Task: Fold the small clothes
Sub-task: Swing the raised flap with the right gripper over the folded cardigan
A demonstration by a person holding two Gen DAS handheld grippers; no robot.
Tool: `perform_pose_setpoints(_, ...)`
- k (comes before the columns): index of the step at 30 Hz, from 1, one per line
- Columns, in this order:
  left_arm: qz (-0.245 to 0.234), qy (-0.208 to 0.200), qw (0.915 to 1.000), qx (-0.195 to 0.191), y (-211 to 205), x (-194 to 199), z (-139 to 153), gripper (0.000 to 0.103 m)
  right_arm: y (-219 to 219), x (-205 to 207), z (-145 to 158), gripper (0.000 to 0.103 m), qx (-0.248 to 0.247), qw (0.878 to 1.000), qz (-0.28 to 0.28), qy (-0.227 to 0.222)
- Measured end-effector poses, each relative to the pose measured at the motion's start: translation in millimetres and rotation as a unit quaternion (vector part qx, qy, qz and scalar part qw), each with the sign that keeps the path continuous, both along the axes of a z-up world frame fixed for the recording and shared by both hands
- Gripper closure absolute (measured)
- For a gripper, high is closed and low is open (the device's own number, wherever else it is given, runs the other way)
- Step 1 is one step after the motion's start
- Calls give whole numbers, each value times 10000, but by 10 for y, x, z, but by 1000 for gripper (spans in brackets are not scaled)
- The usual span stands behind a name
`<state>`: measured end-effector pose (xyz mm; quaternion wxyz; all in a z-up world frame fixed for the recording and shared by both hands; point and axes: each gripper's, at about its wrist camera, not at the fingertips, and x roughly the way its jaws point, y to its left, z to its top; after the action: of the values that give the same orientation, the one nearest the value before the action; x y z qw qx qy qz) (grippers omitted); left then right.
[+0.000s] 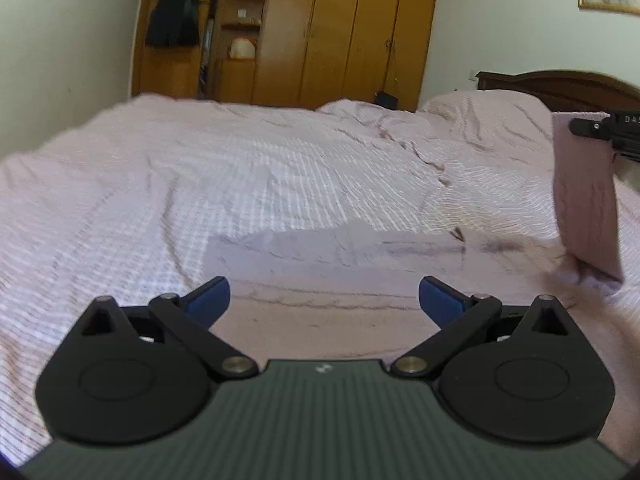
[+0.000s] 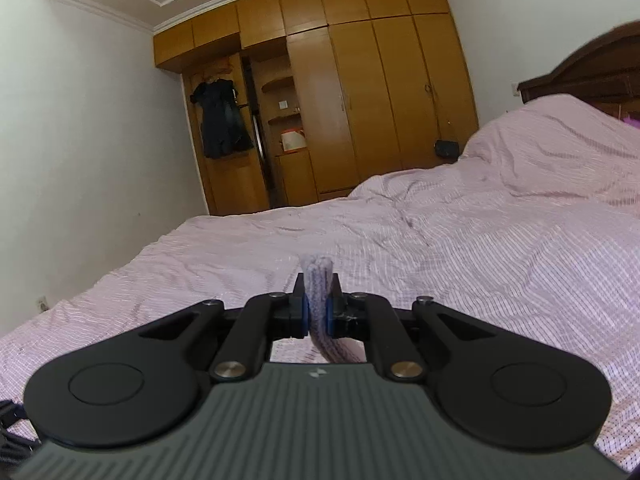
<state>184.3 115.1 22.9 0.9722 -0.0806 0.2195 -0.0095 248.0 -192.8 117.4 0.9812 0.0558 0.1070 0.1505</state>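
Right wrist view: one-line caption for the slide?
Right gripper shut on a bunched edge of the pale pink knit garment, lifted above the pink striped bedspread, wooden wardrobe behind.

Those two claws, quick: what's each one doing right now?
Left gripper: open, holding nothing, above the pink knitted garment.
Right gripper: closed on a fold of the same garment, lifted off the bed.

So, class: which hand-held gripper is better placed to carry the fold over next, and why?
The right hand-held gripper: it is shut on the lifted pink garment. The left hand-held gripper is open, holding nothing.
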Motion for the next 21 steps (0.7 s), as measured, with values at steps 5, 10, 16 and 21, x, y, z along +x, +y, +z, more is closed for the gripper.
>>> perform_pose_setpoints(5, 129, -22, 9999, -52, 32, 8, -2, 1, 241, -78, 222, 95, 173, 9998, 90, -28)
perform_pose_setpoints(10, -59, -57, 9999, -75, 41, 14, -11, 0, 497, -92, 576, 95, 139, 9998, 164, -23)
perform_pose_setpoints(16, -84, 198, 9998, 42, 48, 78, -47, 0, 834, -133, 1018, 95, -185, 9997, 81, -147)
perform_pose_setpoints(21, -229, 309, 9993, -11, 37, 94, -55, 0, 1194, -160, 1138, 95, -414, 9990, 74, -128)
